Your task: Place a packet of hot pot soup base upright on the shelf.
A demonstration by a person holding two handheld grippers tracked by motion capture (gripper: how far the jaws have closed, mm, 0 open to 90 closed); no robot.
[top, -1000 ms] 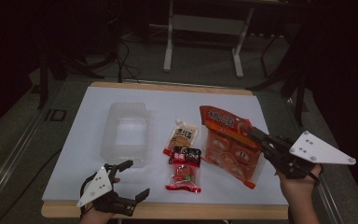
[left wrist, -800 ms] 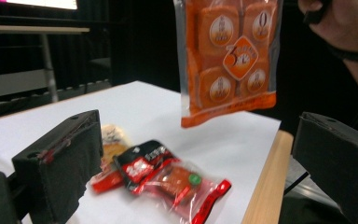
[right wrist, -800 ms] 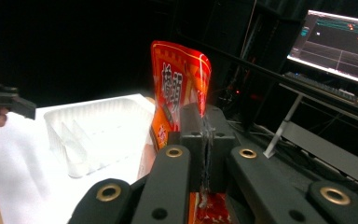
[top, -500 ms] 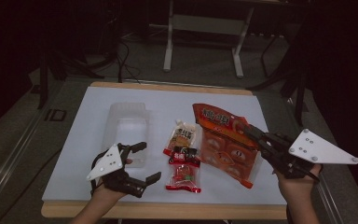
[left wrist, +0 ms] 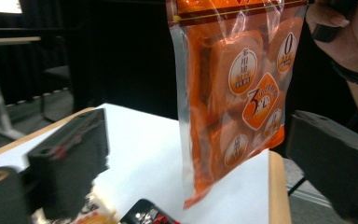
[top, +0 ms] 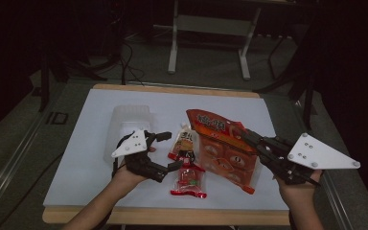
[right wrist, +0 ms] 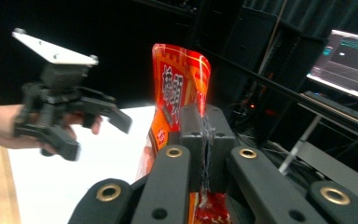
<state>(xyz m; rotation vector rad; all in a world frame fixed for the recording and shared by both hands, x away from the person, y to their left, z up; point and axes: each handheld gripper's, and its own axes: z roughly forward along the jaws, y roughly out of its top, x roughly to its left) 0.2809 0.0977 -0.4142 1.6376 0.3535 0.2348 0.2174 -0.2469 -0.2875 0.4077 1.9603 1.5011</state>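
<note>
— Starting at the near edge of the table (top: 100, 191): what lies on its white top?

— A red packet (top: 188, 179) sits nearest the near edge, around the middle. Just behind it lies a small pale sachet (top: 184, 141). A clear plastic tub (top: 130, 124) stands left of centre, farther in. Past the far edge, a dark floor with cables and a metal stand (top: 208, 33).

— And the grippers?

— The left gripper (top: 165, 151) hovers just left of the sachet, jaws spread wide with nothing between them; they have just been closing slightly. The right gripper (top: 247, 139) is clamped tight on the side edge of the orange snack bag (top: 220, 151), lifted over the right half.

— What do the close cameras add?

— The left gripper view shows the bag (left wrist: 235, 107) hanging clear of the table. The right gripper view shows its jaws pinching the bag's seam (right wrist: 179, 88), plus a lit monitor (right wrist: 349, 65) behind.
</note>
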